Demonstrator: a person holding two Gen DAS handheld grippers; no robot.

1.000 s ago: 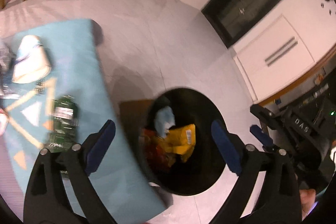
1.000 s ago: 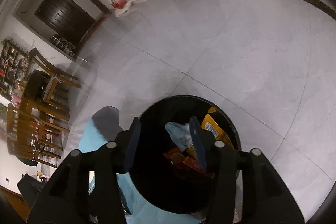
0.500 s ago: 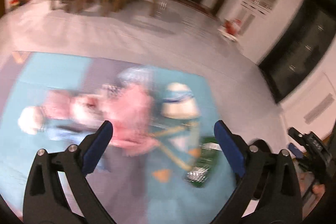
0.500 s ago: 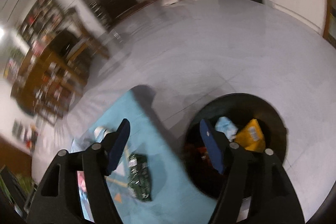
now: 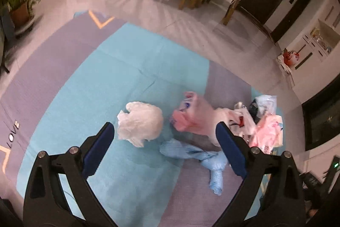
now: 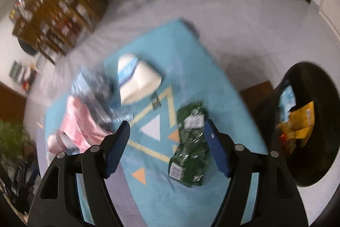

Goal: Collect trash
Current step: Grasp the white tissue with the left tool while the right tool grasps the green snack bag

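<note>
Both grippers are hanging over the teal and purple mat [image 5: 119, 82] with nothing in them. The left gripper [image 5: 165, 135] has its blue-padded fingers spread wide, and framed between them on the mat are a crumpled white bag [image 5: 139, 123], a pink bag [image 5: 193, 118] just beside it, and a twisted light blue bag [image 5: 201, 157] lying a bit nearer the camera. Off to the right of those sits a messier heap of pink and clear plastic bags [image 5: 264, 120]. The right gripper [image 6: 166, 131] is open too, though not quite as wide, and the view from it is pretty blurry. A green snack packet [image 6: 191, 146] lies on the mat right by its right finger, not touching as far as anyone can tell, and a white and blue pouch [image 6: 137, 80] sits farther out. The black trash bin [image 6: 314, 167] stands on the grey floor just off the mat's edge, with a yellow wrapper [image 6: 301, 122] and other scraps already inside.
</note>
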